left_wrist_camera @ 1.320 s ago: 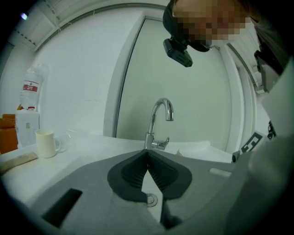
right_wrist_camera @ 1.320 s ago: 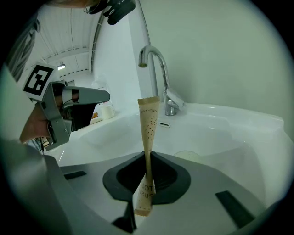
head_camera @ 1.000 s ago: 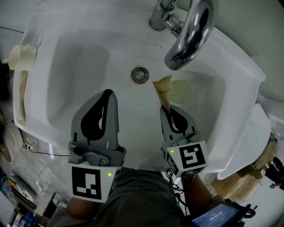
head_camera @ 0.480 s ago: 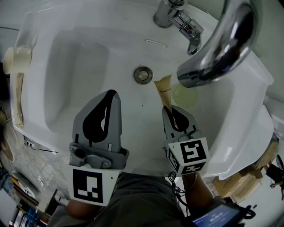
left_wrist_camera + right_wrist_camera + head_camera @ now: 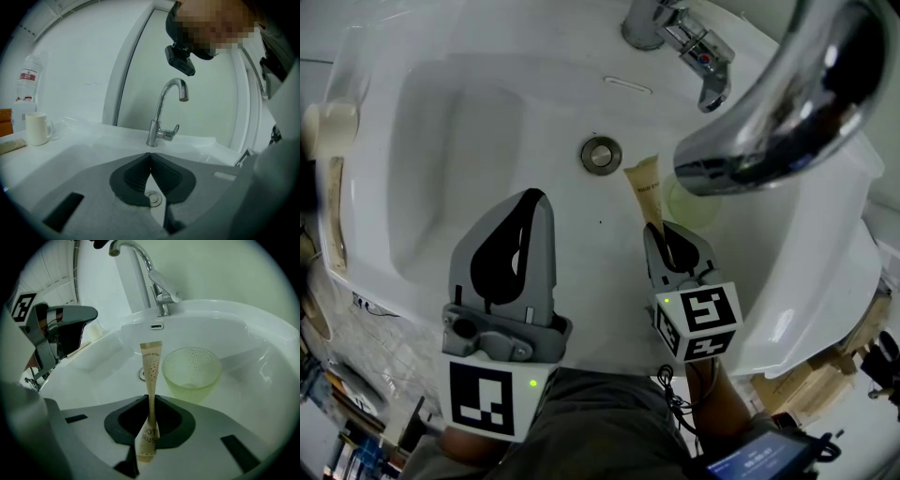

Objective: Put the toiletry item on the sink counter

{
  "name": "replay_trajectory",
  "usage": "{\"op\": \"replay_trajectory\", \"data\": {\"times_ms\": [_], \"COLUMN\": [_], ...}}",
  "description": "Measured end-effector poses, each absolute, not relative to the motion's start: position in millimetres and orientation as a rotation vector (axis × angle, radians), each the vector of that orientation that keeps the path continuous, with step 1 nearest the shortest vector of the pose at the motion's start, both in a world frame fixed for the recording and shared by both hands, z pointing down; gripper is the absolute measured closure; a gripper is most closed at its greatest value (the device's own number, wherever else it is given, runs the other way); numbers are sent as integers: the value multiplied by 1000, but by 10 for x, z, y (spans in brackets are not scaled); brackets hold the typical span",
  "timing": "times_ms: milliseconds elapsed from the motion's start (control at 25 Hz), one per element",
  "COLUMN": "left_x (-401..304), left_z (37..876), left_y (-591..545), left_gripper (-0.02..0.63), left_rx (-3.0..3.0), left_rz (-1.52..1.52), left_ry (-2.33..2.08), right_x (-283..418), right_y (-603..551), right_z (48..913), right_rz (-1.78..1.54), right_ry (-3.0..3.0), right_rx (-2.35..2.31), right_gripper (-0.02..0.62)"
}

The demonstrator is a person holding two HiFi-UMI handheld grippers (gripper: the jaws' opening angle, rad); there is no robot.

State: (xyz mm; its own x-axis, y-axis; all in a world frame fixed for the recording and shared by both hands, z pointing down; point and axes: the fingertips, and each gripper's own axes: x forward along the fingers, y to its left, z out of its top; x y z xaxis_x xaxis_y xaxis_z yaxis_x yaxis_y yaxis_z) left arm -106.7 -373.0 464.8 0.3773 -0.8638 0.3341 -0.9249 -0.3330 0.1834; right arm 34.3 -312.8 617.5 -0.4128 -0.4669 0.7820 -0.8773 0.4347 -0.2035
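right gripper clamps the sachet over the basin

the right gripper (image 5: 659,231) is clenched on a tan paper sachet (image 5: 645,191), its jaws pressed onto the packet's narrow middle, with a short printed end sticking out behind them. the longer end reaches toward the drain (image 5: 600,154) and stops just short of it, a little to the drain's right in the head view. the sachet is over the white sink (image 5: 422,187) bowl, not on the counter ledge; i cannot tell whether its tip touches the porcelain. a pale green dotted cup (image 5: 191,370) stands in the bowl just beside the sachet, on the side away from the drain. the left gripper (image 5: 529,197) hangs over the bowl on the near left of the drain, its jaws closed tip to tip with nothing between them. the chrome faucet (image 5: 769,103) rises beyond the drain, and its spout covers part of the cup in the head view. a white mug (image 5: 37,128) and a clear bottle (image 5: 29,79) stand on the counter well to the left of the drain.
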Motion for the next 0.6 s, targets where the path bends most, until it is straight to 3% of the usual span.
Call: {"op": "replay_trajectory", "data": {"times_ms": [600], "left_x": [-1041], "left_z": [4624], "left_y": [-3704], "left_gripper": [594], "left_rx": [2317], "left_rz": [250], "left_ry": [-1543], "right_x": [363], "right_y": [-3127], "right_z": [6187], "right_rz": [859], "right_ry": [-2021], "right_rx": [1152], "right_gripper": [561]}}
